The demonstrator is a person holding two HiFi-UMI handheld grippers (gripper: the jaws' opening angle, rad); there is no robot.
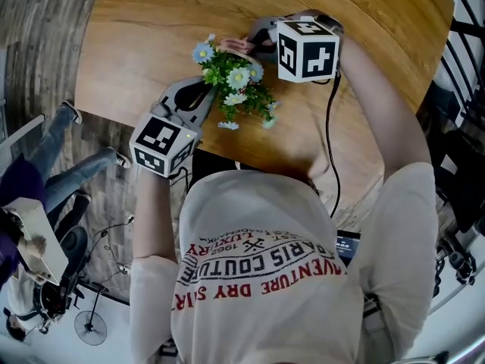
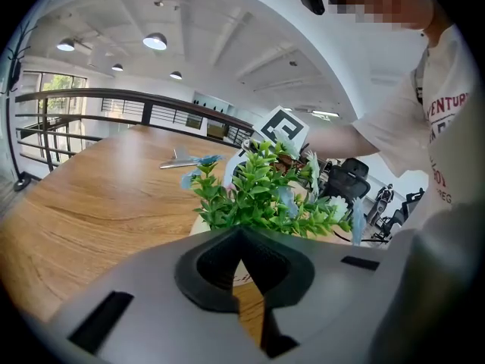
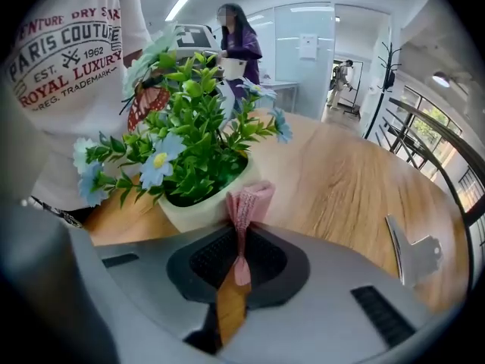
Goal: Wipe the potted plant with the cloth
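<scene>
Spanning the view, the wooden table [image 1: 144, 44] carries the potted plant [image 1: 236, 82] between both grippers. The left gripper [image 2: 254, 279] sits clenched and empty just beside it. The right gripper [image 3: 239, 260] pinches the folded pink cloth [image 3: 247, 202] beside the plant's white wall.

The only readable print stands on the person's T-shirt [image 3: 64, 48]. In the right gripper view its chest reads "PARIS COUTURE" in dark letters. Under that is "EST. 1962" beside a crossed emblem, then "ROYAL LUXURY" and, smaller, "REG. TRADEMARK". Above, in red, runs "ENTURE DRY S", cut off at both ends. The head view shows the same lines upside down, there with "VENTURE DRY S". The left gripper view catches only "VENTUR" in red at its right edge. A white sheet [image 3: 308, 46] on the glass wall behind is too small to read.
</scene>
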